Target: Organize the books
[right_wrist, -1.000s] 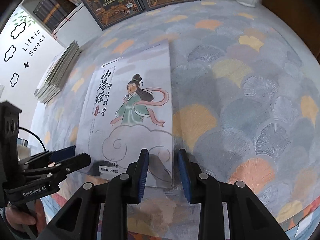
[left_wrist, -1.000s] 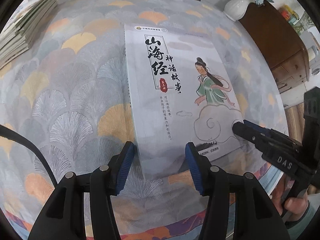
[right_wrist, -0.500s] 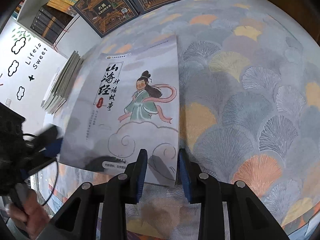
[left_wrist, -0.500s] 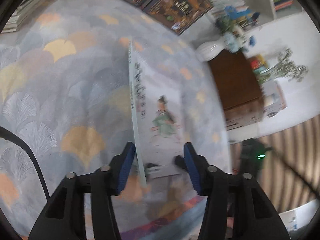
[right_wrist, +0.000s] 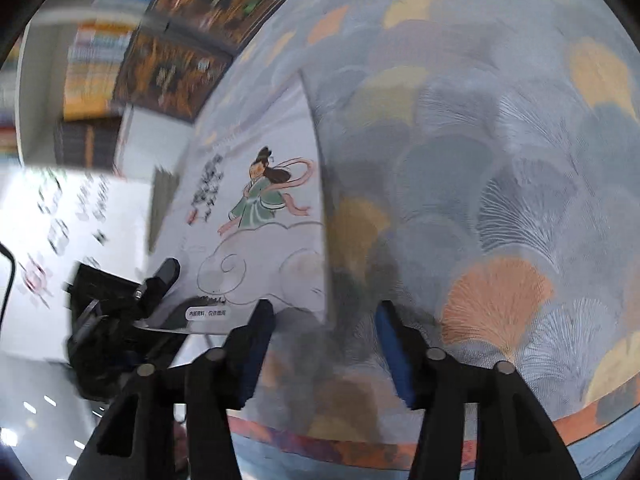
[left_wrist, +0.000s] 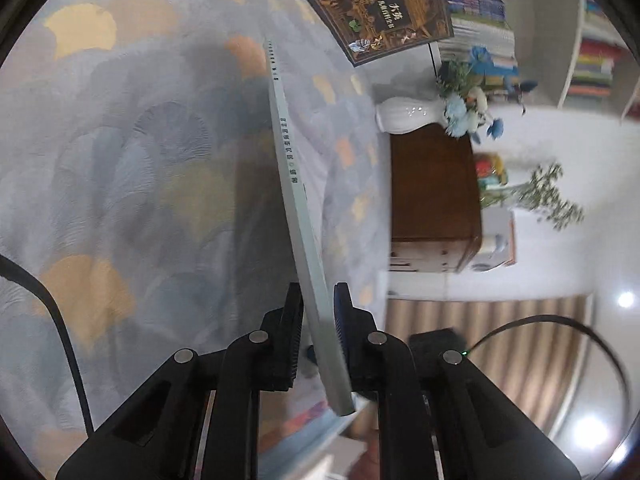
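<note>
The white picture book (left_wrist: 296, 200) with a robed figure on its cover (right_wrist: 260, 200) stands tilted up off the fan-patterned cloth (left_wrist: 140, 160). In the left wrist view I see it edge-on, spine toward me. My left gripper (left_wrist: 318, 312) is shut on the book's near spine end, and it also shows in the right wrist view as the left gripper (right_wrist: 160, 280) at the book's lower left. My right gripper (right_wrist: 324, 320) has its jaws opening. The book's lower right corner lies between them, but the pads do not press it.
Two dark-covered books (left_wrist: 384, 16) lean at the back of the cloth. A white vase of blue flowers (left_wrist: 404, 114) stands on a brown wooden cabinet (left_wrist: 432, 200) to the right. Shelves full of books (left_wrist: 480, 0) are behind.
The book went from lying flat to tilted up on edge. My left jaws closed onto its spine end. My right jaws, earlier pinching its corner, spread apart. Both views rolled.
</note>
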Tool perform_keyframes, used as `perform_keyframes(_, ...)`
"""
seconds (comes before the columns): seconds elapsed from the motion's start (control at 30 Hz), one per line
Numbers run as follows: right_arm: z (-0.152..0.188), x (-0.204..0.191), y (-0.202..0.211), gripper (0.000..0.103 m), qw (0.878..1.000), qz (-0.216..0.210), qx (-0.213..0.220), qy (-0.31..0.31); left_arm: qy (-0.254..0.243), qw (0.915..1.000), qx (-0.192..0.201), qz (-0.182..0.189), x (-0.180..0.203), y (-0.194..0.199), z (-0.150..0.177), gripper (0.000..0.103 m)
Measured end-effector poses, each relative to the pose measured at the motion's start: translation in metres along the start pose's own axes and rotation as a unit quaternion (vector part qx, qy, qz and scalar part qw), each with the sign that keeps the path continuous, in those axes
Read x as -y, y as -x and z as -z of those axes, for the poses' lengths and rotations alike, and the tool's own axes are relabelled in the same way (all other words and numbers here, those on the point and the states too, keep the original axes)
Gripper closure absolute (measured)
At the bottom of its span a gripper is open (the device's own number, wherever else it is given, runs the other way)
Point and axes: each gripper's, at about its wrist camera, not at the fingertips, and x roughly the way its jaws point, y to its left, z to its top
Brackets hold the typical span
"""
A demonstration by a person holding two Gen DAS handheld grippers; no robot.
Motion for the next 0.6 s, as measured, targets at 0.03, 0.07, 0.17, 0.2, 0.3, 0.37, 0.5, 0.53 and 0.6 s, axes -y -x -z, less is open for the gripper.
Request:
perform_keyframes(0.03, -0.003, 0.005, -0.001, 0.05, 1.0, -0.022, -0.001, -0.016, 0.01, 0.9999, -0.003, 0.009, 0.0, -0.001, -0.002, 0.091)
perform_keyframes(0.07, -0.006, 0.007, -0.002, 0.05, 0.999, -0.036, -0.002, -0.026, 0.017, 0.9997, -0.004, 0.016, 0.0, -0.001, -0.004, 0.091)
perform_keyframes(0.17, -0.016, 0.011, -0.01, 0.05, 0.994, -0.088, 0.0, -0.059, 0.056, 0.9974, -0.009, 0.044, -0.006, 0.001, -0.007, 0.091)
perform_keyframes(0.2, -0.018, 0.01, -0.015, 0.05, 0.992, -0.105, -0.002, -0.066, 0.063, 0.9968, -0.009, 0.048, -0.007, 0.002, -0.006, 0.091)
perform_keyframes(0.3, -0.026, 0.002, -0.028, 0.057, 0.989, -0.128, -0.009, -0.072, 0.062, 0.9972, -0.01, 0.041, -0.008, 0.002, -0.008, 0.091)
perform_keyframes(0.37, -0.029, -0.006, -0.033, 0.063, 0.991, -0.118, -0.009, -0.063, 0.047, 0.9987, -0.011, 0.016, -0.007, 0.002, -0.007, 0.091)
perform_keyframes(0.5, -0.032, -0.03, -0.028, 0.076, 0.997, -0.071, 0.008, 0.0, -0.011, 0.9983, -0.007, -0.057, -0.003, 0.003, -0.008, 0.091)
perform_keyframes(0.53, -0.031, -0.039, -0.026, 0.076, 0.998, -0.05, 0.015, 0.027, -0.036, 0.9959, -0.007, -0.083, 0.001, 0.002, -0.007, 0.091)
perform_keyframes(0.6, -0.027, -0.057, -0.025, 0.076, 0.995, 0.007, 0.022, 0.099, -0.075, 0.9895, -0.014, -0.122, 0.006, -0.004, -0.005, 0.091)
